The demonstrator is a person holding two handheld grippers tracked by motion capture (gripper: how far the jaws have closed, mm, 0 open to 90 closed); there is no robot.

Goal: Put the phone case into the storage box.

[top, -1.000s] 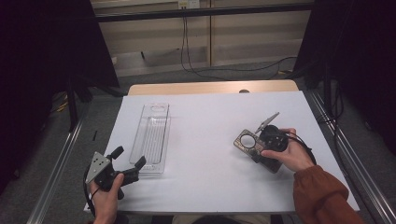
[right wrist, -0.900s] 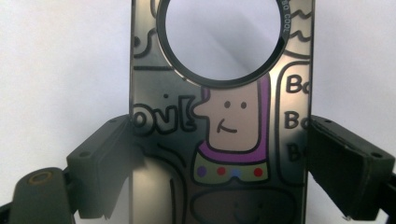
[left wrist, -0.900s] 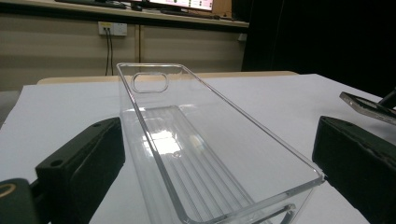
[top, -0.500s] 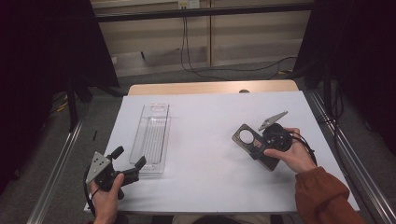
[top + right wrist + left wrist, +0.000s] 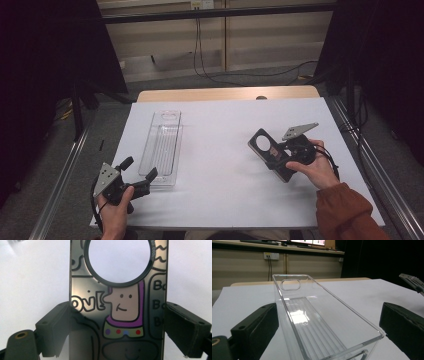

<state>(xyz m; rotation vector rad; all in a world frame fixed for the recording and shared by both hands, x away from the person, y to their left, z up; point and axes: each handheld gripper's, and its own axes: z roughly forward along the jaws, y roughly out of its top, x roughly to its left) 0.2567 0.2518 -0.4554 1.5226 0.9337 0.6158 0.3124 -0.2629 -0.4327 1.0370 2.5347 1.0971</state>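
From the high view I see the white, matte surface (image 5: 225,150) with a clear plastic tray (image 5: 162,147) lying lengthwise toward its left edge, a long, narrow box with rounded corners. My left tool (image 5: 137,175) sits at the near-left corner, its jaws spread, just short of the tray's near end. Toward the right edge my right tool (image 5: 272,157) grips a flat dark phone case (image 5: 267,150) with a large round cut-out, tilted up off the surface. A grey three-cornered plate (image 5: 299,131) rides on top of that tool, and an orange sleeve (image 5: 345,212) comes in from the near-right corner.

In the left gripper view, the tray (image 5: 317,322) stretches away from me between the two blocky black jaws, which stand wide apart on either side of its near end; I cannot tell whether either touches the wall. The plastic is glossy and see-through, with a ribbed floor and an oval handle slot in the far wall.

In the right gripper view, the jaws press against the case's (image 5: 117,315) two long edges, pinching it. Its face is shiny, printed with a cartoon figure in tan and purple, thick black outlines and bubble lettering; the round hole has a dark rim.
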